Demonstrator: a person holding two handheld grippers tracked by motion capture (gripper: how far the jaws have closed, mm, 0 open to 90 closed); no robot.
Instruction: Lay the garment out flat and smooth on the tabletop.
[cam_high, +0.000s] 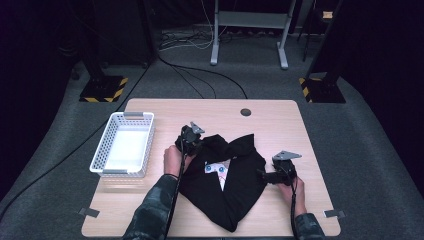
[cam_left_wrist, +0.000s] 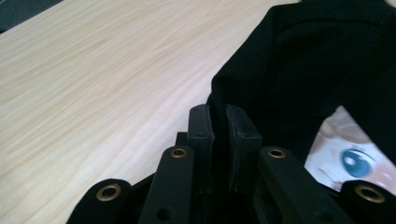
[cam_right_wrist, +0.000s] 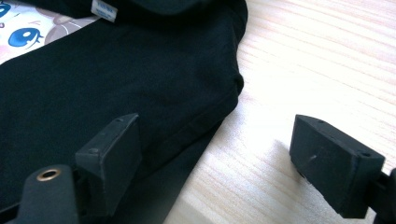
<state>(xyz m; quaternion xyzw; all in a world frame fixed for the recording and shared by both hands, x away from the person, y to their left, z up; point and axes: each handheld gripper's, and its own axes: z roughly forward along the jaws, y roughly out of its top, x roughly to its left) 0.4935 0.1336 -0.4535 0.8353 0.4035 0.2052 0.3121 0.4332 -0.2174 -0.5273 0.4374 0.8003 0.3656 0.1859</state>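
Lying crumpled, black printed garment (cam_high: 235, 185)

No writing can be read anywhere. A small white tag (cam_right_wrist: 103, 10) sewn on the black garment (cam_right_wrist: 116, 88) carries blue print too blurred to make out, and the cartoon picture (cam_left_wrist: 353, 161) on the garment bears no letters.

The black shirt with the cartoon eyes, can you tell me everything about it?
The black cloth shirt lies partly folded on the pale wooden table, narrowing toward the near edge. A printed cartoon face with blue eyes peeks out mid-fold. The left gripper is shut on its edge; the open right gripper straddles its other edge.
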